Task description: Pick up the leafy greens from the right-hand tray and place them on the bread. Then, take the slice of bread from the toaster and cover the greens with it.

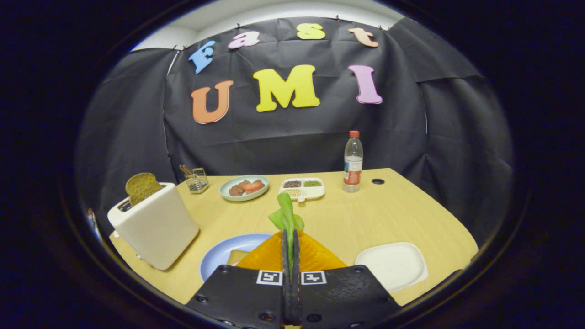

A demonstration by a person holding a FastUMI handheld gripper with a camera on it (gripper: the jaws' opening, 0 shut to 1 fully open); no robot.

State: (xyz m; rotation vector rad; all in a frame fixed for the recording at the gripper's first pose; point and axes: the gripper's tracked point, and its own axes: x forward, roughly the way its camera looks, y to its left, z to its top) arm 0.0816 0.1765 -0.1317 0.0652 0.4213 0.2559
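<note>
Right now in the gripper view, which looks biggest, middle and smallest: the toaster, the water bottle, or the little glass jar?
1. toaster, though it is nearest the camera.
2. water bottle, farther back.
3. glass jar, smallest.
The gripper is shut on the leafy greens.

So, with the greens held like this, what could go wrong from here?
1. The hand-held gripper pinches only the stem of the leafy greens; the leaves stick up free beyond the fingers and might slip or drop off target.
2. The fingers hide much of the blue plate, so placement on the bread may be off.
</note>
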